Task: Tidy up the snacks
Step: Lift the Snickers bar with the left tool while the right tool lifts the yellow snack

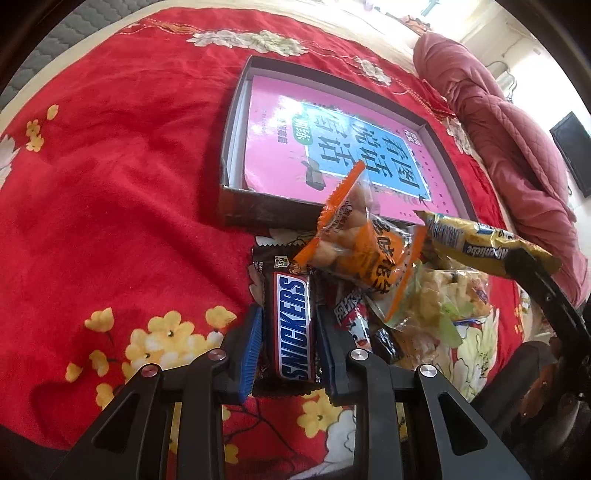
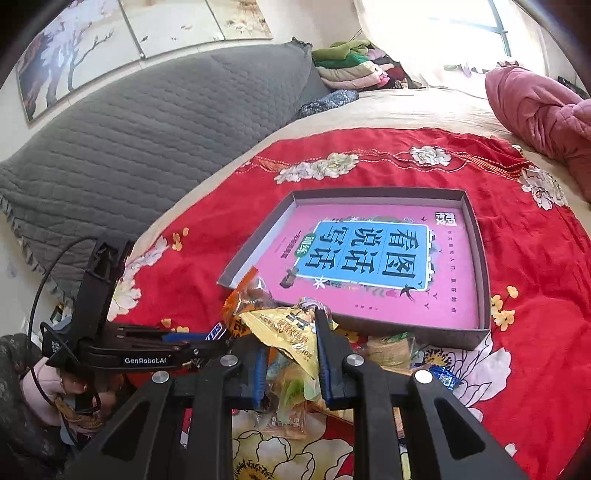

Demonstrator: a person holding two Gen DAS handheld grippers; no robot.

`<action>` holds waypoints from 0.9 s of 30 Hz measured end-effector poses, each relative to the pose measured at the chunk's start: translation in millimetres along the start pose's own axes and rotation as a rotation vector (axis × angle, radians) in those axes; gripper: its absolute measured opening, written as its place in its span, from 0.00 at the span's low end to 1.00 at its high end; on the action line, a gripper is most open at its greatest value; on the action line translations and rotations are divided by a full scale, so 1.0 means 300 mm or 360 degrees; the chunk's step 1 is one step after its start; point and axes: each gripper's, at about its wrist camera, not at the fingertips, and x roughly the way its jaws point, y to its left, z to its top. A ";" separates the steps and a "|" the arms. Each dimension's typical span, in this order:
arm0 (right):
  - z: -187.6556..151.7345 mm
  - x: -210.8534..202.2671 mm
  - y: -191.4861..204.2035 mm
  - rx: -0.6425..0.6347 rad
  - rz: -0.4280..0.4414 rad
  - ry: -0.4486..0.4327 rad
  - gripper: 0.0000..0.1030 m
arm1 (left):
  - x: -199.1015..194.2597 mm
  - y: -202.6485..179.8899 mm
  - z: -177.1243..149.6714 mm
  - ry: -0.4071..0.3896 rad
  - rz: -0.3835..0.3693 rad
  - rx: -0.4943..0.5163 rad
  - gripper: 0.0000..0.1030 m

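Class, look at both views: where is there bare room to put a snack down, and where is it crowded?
Free: the pink book lying in the box is bare almost throughout, and the red blanket left of the box is open. Crowded: the snack pile against the box's near wall, where the left gripper grips a Snickers and the right gripper a yellow packet.

I am working in a home bedroom. A red floral-embroidered bedspread [image 2: 517, 258] lies over a cream bed sheet [image 2: 388, 110], and a grey quilted padded headboard cover [image 2: 129, 147] runs along one side. A bunched pink quilted duvet [image 2: 535, 110] sits at the far edge, with a pile of folded clothes [image 2: 351, 70] behind. I see blossom-painted wall panels [image 2: 92, 44], a sunlit window [image 2: 480, 22] and a black wall-mounted television [image 1: 572, 151].
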 end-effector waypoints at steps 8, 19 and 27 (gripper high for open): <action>0.007 -0.020 -0.028 0.0041 0.0021 -0.0041 0.22 | -0.033 0.012 -0.004 -0.0006 0.0002 -0.0037 0.28; 0.026 -0.073 -0.056 0.0095 0.0044 -0.0149 0.22 | -0.111 -0.005 0.024 -0.0092 0.0008 -0.0034 0.27; 0.049 -0.093 -0.113 0.0144 -0.0003 -0.0206 0.22 | -0.133 -0.016 0.072 -0.0152 0.0026 -0.0029 0.27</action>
